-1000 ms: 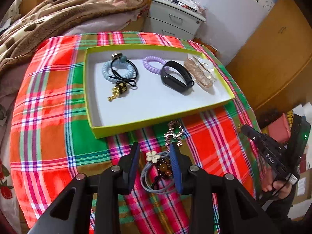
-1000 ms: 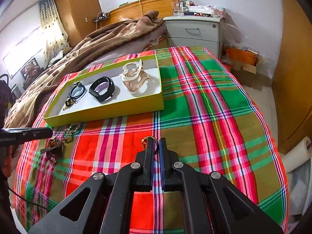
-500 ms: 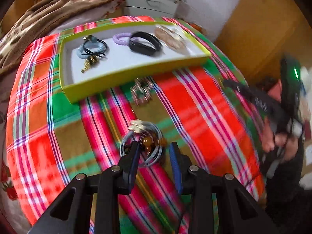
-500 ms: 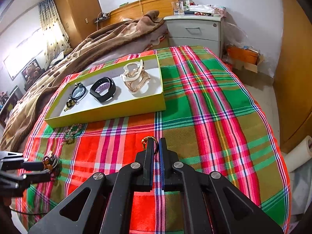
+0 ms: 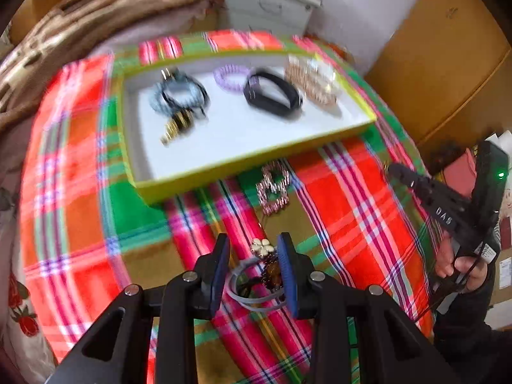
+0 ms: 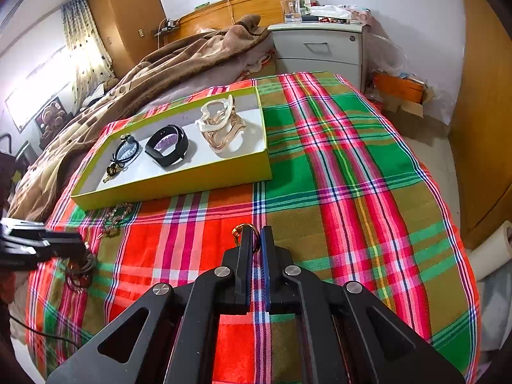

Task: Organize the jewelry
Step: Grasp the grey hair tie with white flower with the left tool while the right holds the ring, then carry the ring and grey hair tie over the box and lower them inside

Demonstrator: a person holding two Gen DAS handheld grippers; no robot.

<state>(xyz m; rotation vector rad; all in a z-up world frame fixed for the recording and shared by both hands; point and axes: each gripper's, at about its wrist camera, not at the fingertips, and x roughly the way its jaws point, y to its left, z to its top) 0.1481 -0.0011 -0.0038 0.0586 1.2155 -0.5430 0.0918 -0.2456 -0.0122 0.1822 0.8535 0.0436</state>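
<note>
Plaid cloth, left wrist view: the red-and-green plaid cloth (image 5: 348,192) covers the worktop, and the yellow-rimmed tray (image 5: 243,168) lies on it toward the far side.
Already in the tray: a blue coil tie with a black cord and gold charm (image 5: 177,99), a purple coil tie (image 5: 228,75), a black band (image 5: 272,92) and a rose-gold clip (image 5: 308,84) — four pieces put away, by my count.
Left out: a beaded bracelet (image 5: 273,188) on the cloth just in front of the tray's near wall, and a grey hair tie with a flower and amber beads (image 5: 260,275) nearer the camera.
Left gripper: the left gripper (image 5: 254,249) stands part-open with the grey hair tie between its blue pads; whether a pad touches it I cannot tell, so no grasp is confirmed.
Blur: this view is smeared, so fine detail is unsure.
Right wrist view, tray: the same tray (image 6: 179,188) with the black band (image 6: 166,145) and a white-and-gold clip (image 6: 220,126) inside.
Right gripper: the right gripper (image 6: 254,240) is pinched almost closed on a small gold ring (image 6: 244,232), held above the cloth, well apart from the tray.
Progress: roughly half done — the ring, the bracelet and the grey hair tie are not yet in the tray.
</note>
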